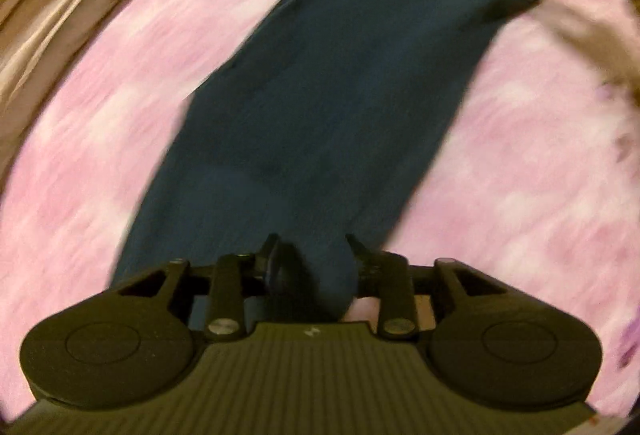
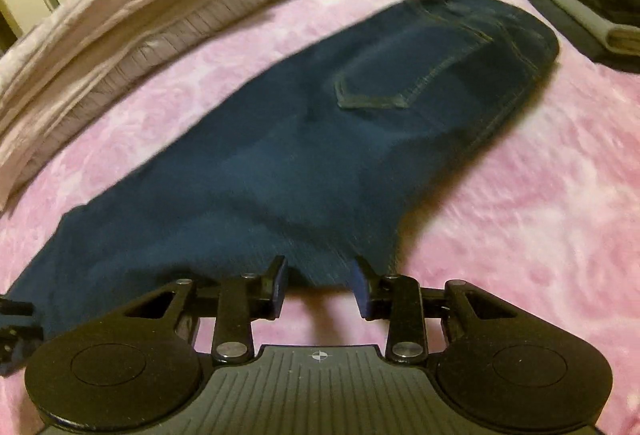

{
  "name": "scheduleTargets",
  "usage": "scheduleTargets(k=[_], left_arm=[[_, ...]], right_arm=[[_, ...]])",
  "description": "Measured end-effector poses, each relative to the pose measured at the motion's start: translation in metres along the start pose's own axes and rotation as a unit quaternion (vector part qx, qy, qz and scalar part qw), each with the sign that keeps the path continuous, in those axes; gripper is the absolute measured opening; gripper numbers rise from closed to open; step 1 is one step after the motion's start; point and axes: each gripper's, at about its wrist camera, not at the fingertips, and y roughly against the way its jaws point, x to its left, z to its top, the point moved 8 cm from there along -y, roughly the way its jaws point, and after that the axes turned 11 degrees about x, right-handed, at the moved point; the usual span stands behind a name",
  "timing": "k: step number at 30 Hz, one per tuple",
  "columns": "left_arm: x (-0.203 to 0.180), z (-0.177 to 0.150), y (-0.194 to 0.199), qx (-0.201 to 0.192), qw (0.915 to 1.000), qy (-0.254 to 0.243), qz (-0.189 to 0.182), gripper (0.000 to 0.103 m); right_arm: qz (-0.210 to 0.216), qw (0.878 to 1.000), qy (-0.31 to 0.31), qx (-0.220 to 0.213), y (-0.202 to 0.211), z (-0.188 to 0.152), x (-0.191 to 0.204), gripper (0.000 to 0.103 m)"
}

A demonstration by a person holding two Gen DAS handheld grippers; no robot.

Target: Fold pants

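We saw the jeans [image 2: 280,155] lying flat on the pink blanket [image 2: 520,215]; the left tool [image 1: 312,255] pinched their fabric, the right tool [image 2: 320,275] gaped over their edge.

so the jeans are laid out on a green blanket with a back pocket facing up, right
Not quite: the blanket is pink, not green, as the right wrist view shows clearly. The rest holds: the jeans lie spread out on it with a back pocket facing up.
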Motion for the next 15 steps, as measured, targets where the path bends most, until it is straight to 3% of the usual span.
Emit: scheduleTargets(k=[3,7,11,15], left_arm=[[0.027,-0.036,0.004,0.027,0.9986,0.028,0.036,0.026],[0.059,-0.082,0.022,0.037,0.9946,0.074,0.061,0.026],[0.080,-0.111,0.032,0.031,0.9928,0.089,0.074,0.026],[0.117,-0.129,0.023,0.002,0.9926,0.095,0.076,0.027]], right_arm=[[-0.003,1.000,0.019,0.020,0.005,-0.006,0.010,0.033],[0.026,0.995,0.091,0.027,0.011,-0.017,0.058,0.037],[0.066,0.985,0.154,0.038,0.009,-0.038,0.126,0.040],[0.070,0.981,0.179,0.024,0.005,-0.061,0.182,0.042]])
